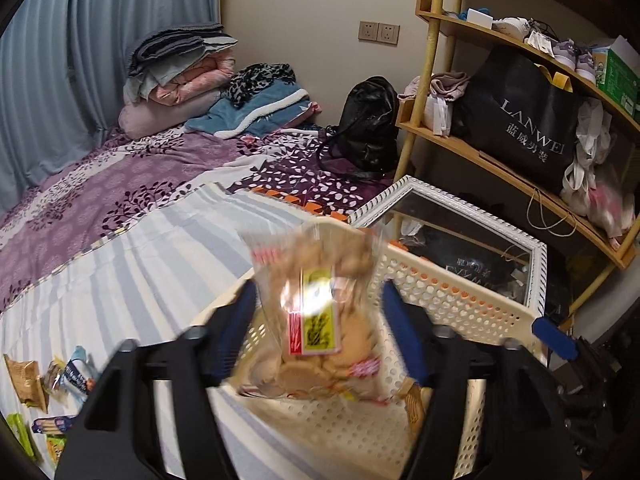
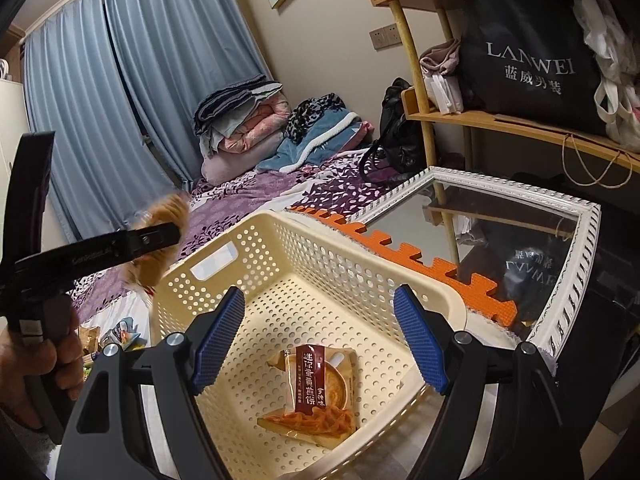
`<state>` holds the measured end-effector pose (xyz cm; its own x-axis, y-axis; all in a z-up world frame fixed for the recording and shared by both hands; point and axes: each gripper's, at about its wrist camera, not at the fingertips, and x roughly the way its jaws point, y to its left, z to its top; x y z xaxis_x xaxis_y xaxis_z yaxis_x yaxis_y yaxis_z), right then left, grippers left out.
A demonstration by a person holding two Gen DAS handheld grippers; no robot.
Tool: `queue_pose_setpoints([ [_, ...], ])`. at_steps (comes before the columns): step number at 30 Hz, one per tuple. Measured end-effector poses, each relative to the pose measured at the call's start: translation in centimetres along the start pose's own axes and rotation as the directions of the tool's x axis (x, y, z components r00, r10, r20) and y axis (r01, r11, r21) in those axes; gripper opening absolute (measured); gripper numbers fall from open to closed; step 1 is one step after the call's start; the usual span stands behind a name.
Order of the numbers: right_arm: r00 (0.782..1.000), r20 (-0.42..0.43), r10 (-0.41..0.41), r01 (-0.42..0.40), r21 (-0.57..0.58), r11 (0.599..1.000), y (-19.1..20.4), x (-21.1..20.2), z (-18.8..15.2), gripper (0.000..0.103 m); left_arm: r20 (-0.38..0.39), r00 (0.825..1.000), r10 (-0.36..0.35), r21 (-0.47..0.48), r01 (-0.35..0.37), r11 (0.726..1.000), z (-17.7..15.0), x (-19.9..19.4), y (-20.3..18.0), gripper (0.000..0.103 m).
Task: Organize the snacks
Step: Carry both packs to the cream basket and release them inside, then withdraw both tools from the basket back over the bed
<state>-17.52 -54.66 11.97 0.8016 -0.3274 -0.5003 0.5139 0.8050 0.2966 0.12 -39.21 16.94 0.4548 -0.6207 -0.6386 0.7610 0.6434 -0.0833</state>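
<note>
A cream perforated basket (image 2: 224, 256) stands on the striped bed sheet; it also shows in the left wrist view (image 1: 452, 292). One wrapped pastry snack (image 2: 316, 392) lies on its floor. My left gripper (image 1: 320, 320) has its jaws wide apart, and a clear bag of brown biscuits (image 1: 316, 312), blurred, is between them over the basket's near rim; I cannot tell whether the pads touch it. In the right wrist view that bag (image 2: 160, 236) shows at the left beside the left gripper's black body. My right gripper (image 2: 320, 344) is open and empty above the basket.
Several small snack packets (image 1: 52, 384) lie on the sheet at the lower left. A white-framed mirror (image 2: 532, 240) and an orange foam mat (image 2: 424, 264) lie behind the basket. A wooden shelf (image 1: 500, 152) with a black bag stands on the right. Folded blankets and a black backpack (image 1: 368, 124) sit at the back.
</note>
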Motion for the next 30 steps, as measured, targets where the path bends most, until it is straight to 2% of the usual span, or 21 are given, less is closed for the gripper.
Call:
queue_pose_setpoints([
  [2, 1.000, -0.002, -0.005, 0.005, 0.005, 1.000, -0.2, 0.1, 0.0, 0.077, 0.017, 1.000, 0.000, 0.001, 0.000, 1.000, 0.2, -0.1, -0.1, 0.088],
  [8, 1.000, -0.002, -0.015, 0.015, 0.014, 1.000, -0.1, 0.3, 0.1, 0.077, 0.024, 0.999, 0.043, 0.007, -0.044, 0.999, 0.1, -0.7, 0.7, 0.089],
  [12, 1.000, 0.003, -0.005, 0.005, -0.002, 1.000, 0.8, 0.1, 0.2, 0.077, 0.034, 0.997, 0.062, -0.024, -0.062, 0.998, 0.1, -1.5, 1.9, 0.095],
  [22, 0.999, 0.020, 0.028, -0.027, -0.036, 0.999, 3.3, -0.7, 0.7, 0.078, 0.091, 0.990, 0.110, -0.018, -0.109, 0.994, 0.0, -4.7, 3.4, 0.098],
  [30, 0.995, 0.026, 0.094, -0.091, -0.098, 0.991, 7.2, -1.4, 0.7, 0.080, 0.090, 0.983, 0.158, -0.110, -0.148, 0.983, -1.4, -7.2, 7.2, 0.099],
])
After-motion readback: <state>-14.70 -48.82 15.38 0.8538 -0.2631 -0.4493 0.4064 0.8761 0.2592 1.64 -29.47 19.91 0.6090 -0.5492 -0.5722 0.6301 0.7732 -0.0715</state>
